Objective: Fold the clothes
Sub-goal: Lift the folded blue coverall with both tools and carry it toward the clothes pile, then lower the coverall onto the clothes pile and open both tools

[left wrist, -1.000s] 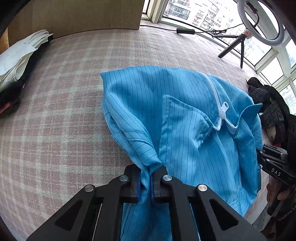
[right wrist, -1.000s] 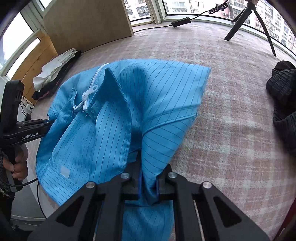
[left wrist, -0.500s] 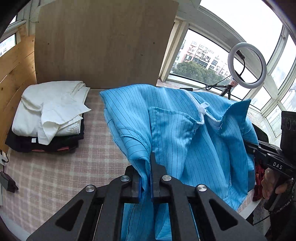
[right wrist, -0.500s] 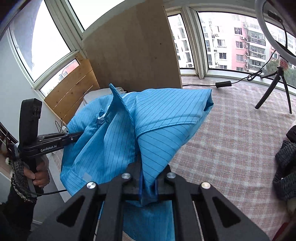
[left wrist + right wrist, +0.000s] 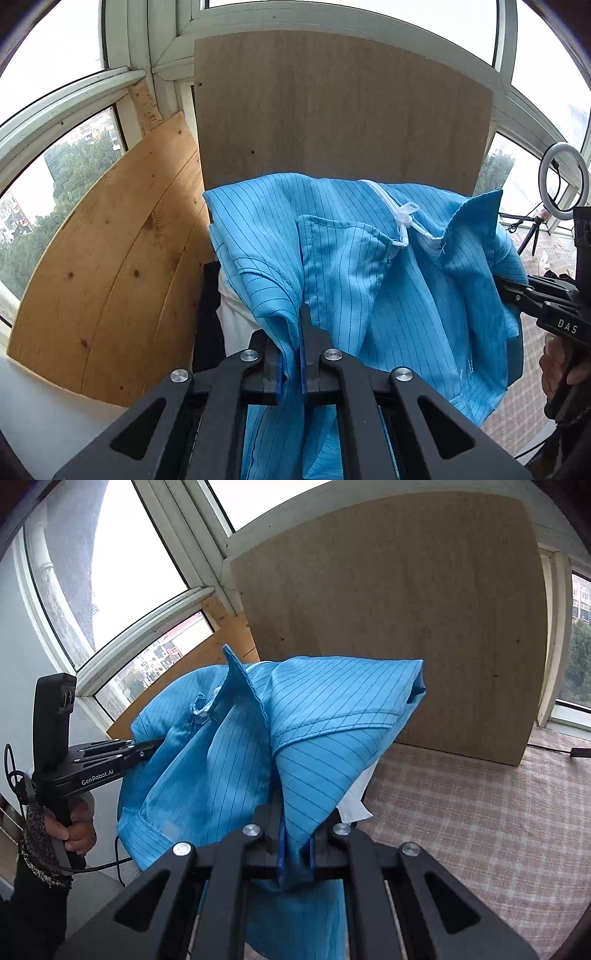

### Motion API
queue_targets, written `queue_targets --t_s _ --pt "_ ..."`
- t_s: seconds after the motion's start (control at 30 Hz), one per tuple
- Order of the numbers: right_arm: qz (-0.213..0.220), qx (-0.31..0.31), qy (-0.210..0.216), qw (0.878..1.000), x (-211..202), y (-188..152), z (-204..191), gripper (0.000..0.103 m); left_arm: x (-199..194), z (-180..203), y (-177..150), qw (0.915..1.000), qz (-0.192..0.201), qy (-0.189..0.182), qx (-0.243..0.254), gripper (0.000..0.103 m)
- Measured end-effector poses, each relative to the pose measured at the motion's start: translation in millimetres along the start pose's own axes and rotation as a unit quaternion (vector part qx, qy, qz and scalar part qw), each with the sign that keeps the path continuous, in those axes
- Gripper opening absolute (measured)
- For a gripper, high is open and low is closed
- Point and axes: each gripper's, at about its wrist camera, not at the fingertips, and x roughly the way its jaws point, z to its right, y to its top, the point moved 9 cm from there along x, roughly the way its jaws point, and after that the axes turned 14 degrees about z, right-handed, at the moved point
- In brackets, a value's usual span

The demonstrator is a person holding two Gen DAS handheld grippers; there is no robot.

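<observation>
A blue pinstriped jacket (image 5: 354, 266) with a white zipper (image 5: 404, 218) hangs in the air, folded into a bundle between both grippers. My left gripper (image 5: 291, 373) is shut on a pinch of its fabric at the near edge. In the right wrist view the same jacket (image 5: 314, 731) is lifted above the checked cloth, and my right gripper (image 5: 295, 853) is shut on another bunch of it. Each view shows the other gripper at the side, held by a hand: the right gripper (image 5: 517, 291) and the left gripper (image 5: 147, 751).
A tall brown board (image 5: 343, 110) and a pine plank (image 5: 110, 273) lean against the windows behind. White and dark folded clothes (image 5: 232, 321) lie just beyond the jacket. The pink checked surface (image 5: 480, 812) spreads to the right. A ring light (image 5: 563, 177) stands far right.
Both grippers have risen and tilted up, lifting the jacket off the checked surface and carrying it toward the stack of folded clothes by the boards. Both stay shut on it.
</observation>
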Motion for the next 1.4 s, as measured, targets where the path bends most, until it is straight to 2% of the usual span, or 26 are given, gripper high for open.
queue_targets --t_s 0.2,0.37,0.47,0.5,0.53,0.6,0.77,0.83,0.93,0.97,1.03,1.17,1.23,1.3,1.4 --pt "-0.029 0.008 -0.013 0.999 83 -4 -16 0.008 56 -55 -1 0.9997 -0.021 -0.009 -0.011 0.005" --pt "-0.065 0.032 -0.030 0.997 125 -29 8 0.008 115 -79 -39 0.9978 -0.064 -0.004 -0.011 0.006" --pt "-0.108 0.042 -0.049 0.992 147 -62 29 0.010 146 -94 -70 0.9936 -0.108 0.032 0.006 0.019" --pt "-0.126 0.042 -0.056 0.990 153 -73 36 0.016 149 -98 -74 0.9929 -0.113 0.035 -0.001 0.027" --pt "-0.131 0.040 -0.058 0.989 151 -76 38 0.022 151 -101 -76 0.9925 -0.117 0.036 -0.008 0.028" --pt "-0.117 0.028 -0.052 0.991 136 -65 36 0.027 143 -105 -68 0.9937 -0.101 0.048 -0.002 0.028" --pt "-0.083 -0.001 -0.037 0.996 99 -38 29 0.028 101 -110 -36 0.9937 -0.035 0.099 0.039 0.027" --pt "-0.069 -0.012 -0.031 0.997 84 -27 26 0.028 83 -96 -25 0.9960 -0.012 0.080 0.038 0.026" --pt "-0.069 -0.033 -0.013 0.997 84 -17 15 0.027 65 -51 -22 0.9995 -0.001 -0.031 -0.001 0.026" --pt "-0.075 -0.041 -0.004 0.996 92 -16 8 0.027 62 -31 -26 0.9967 -0.008 -0.079 -0.012 0.026" --pt "-0.087 -0.057 0.013 0.995 107 -13 -4 0.026 64 7 -38 0.9895 -0.028 -0.142 -0.010 0.028" --pt "-0.111 -0.089 0.049 0.989 136 -9 -30 0.025 77 58 -72 0.9806 -0.066 -0.182 0.033 0.026" --pt "-0.132 -0.097 0.057 0.985 150 -16 -32 0.016 82 74 -93 0.9743 -0.088 -0.203 0.043 0.026" --pt "-0.154 -0.111 0.059 0.980 164 -26 -31 0.016 87 88 -115 0.9676 -0.109 -0.221 0.053 0.026" --pt "-0.163 -0.106 0.034 0.980 191 -22 -6 0.016 92 88 -137 0.9657 -0.129 -0.218 0.058 0.025"
